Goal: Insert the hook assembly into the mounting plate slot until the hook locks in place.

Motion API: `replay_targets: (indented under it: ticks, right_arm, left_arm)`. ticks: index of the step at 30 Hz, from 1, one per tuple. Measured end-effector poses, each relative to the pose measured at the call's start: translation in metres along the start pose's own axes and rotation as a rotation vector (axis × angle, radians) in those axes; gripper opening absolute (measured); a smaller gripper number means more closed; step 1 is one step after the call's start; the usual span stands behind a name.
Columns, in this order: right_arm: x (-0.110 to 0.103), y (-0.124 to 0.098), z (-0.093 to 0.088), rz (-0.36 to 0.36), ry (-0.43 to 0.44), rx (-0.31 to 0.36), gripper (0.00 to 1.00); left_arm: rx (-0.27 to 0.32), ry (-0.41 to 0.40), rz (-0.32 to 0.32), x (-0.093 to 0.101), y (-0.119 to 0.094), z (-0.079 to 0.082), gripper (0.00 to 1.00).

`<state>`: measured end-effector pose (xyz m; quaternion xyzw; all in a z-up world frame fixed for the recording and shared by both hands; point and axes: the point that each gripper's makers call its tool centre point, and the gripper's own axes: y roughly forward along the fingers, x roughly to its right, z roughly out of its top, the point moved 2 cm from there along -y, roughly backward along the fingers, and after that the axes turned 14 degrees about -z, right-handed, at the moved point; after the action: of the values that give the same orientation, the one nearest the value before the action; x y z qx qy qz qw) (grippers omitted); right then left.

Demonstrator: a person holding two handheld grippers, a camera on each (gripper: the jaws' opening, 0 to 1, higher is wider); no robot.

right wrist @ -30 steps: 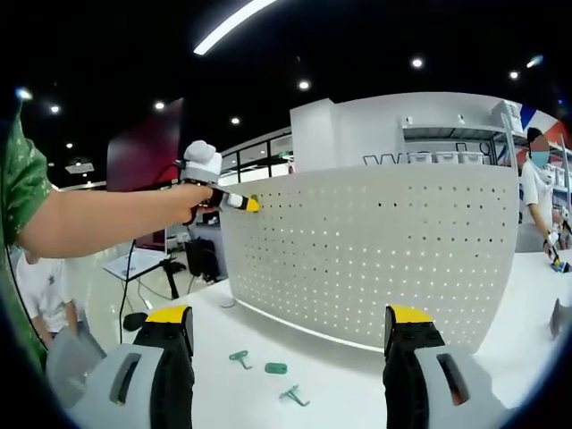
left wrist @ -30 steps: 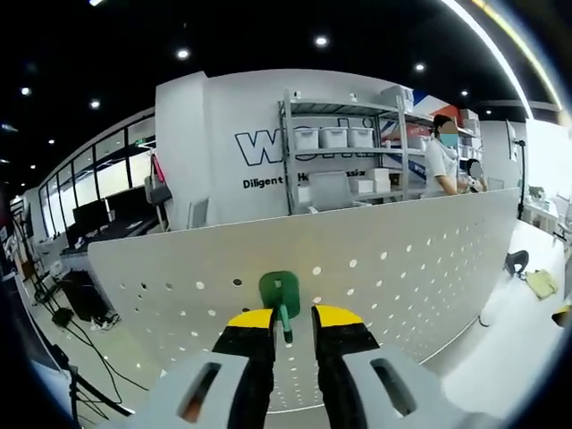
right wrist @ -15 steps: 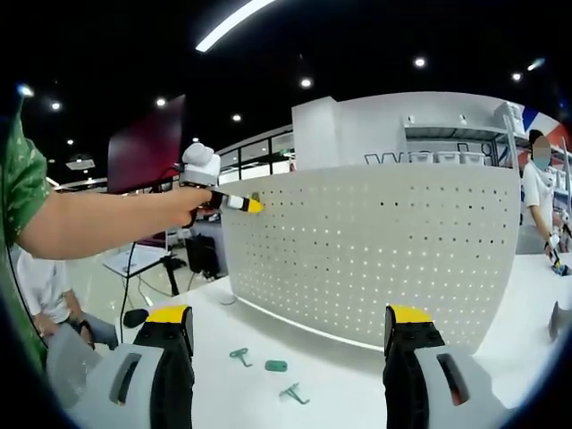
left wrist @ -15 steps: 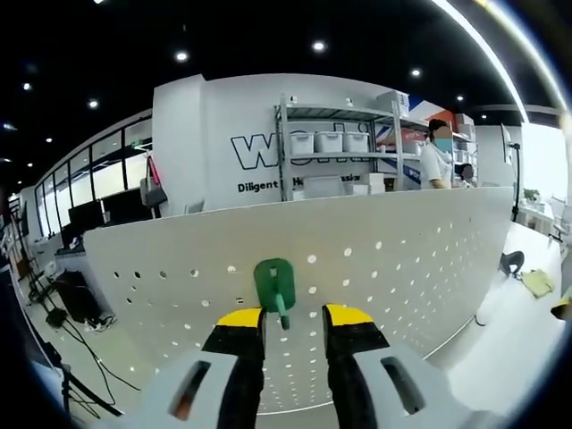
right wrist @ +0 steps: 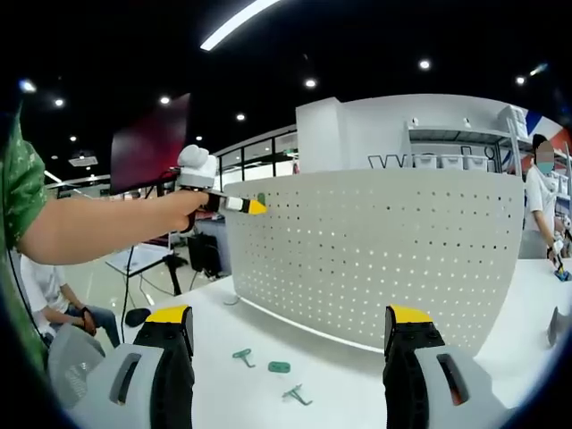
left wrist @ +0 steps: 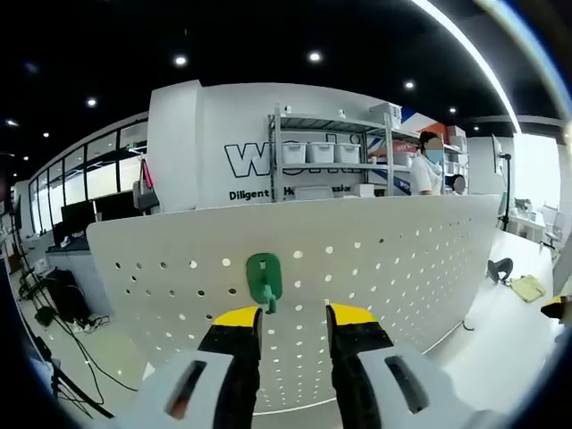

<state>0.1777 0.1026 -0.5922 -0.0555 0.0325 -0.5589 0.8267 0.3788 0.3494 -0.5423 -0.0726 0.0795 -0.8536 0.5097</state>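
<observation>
Starting on the left in my right gripper view: a seated person is hanging out at the far left edge, and my own arm is reaching across, holding the left gripper up against the top edge of the white pegboard. A speck of green is poking out right at its yellow tip. Down on the white table, three spare green hooks are lying loose, well apart from the board's foot. My right gripper is sitting wide open over them, gripping nothing.

The left gripper view is giving me the close-up the other one can't: the green hook is sitting flat against the pegboard near its top row of holes, its stem pointing down toward my jaws. My left gripper is parted a little just below it, and the yellow pads aren't pinching the hook. Behind the board there's shelving, with a person standing at the right.
</observation>
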Motion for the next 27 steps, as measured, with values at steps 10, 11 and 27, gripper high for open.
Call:
replay_targets:
  ticks: [10, 11, 27]
  right_arm:
    - [-0.004, -0.003, 0.007, 0.0, -0.007, 0.017, 0.9]
    - [-0.005, -0.004, 0.008, 0.0, -0.007, 0.018, 0.9]
    - [-0.011, -0.009, 0.018, 0.001, -0.014, 0.044, 0.9]
  left_arm:
    - [0.016, -0.005, -0.051, 0.02, -0.014, -0.01, 0.35]
    - [0.017, -0.005, -0.055, 0.022, -0.016, -0.011, 0.35]
    - [0.026, -0.019, -0.107, 0.047, -0.046, -0.037, 0.35]
